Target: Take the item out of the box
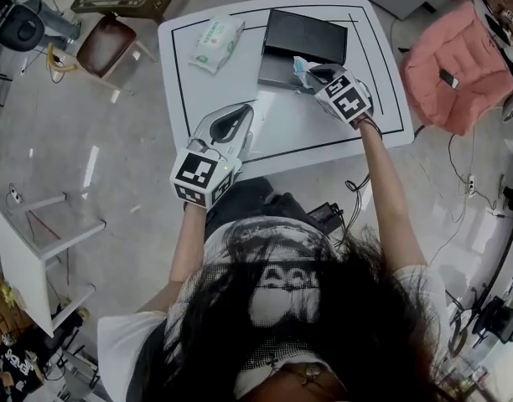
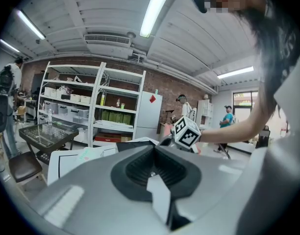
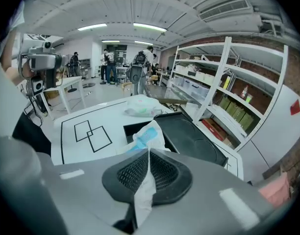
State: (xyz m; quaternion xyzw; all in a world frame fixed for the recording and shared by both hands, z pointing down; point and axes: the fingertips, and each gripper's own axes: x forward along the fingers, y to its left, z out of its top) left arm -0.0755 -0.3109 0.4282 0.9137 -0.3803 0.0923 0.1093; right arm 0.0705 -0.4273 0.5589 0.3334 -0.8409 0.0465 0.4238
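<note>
In the head view my right gripper (image 1: pixel 318 74) is over the near edge of the open black box (image 1: pixel 276 71) on the white table (image 1: pixel 298 128). Its jaws are shut on a white packet with blue print (image 1: pixel 301 67). The right gripper view shows this packet (image 3: pixel 147 137) pinched between the pads of my right gripper (image 3: pixel 149 154), its top sticking up over the box (image 3: pixel 136 127). The box's black lid (image 1: pixel 305 34) lies just behind. My left gripper (image 1: pixel 239 113) hovers at the table's front edge, jaws together, holding nothing; in its own view, my left gripper (image 2: pixel 154 153) points up toward the room.
A white packet with green print (image 1: pixel 216 42) lies at the table's back left. A brown chair (image 1: pixel 106 47) stands to the left, with a pink chair (image 1: pixel 453 69) on the right. Shelving (image 3: pixel 238 92) runs behind the table, and cables (image 1: pixel 458 199) lie on the floor.
</note>
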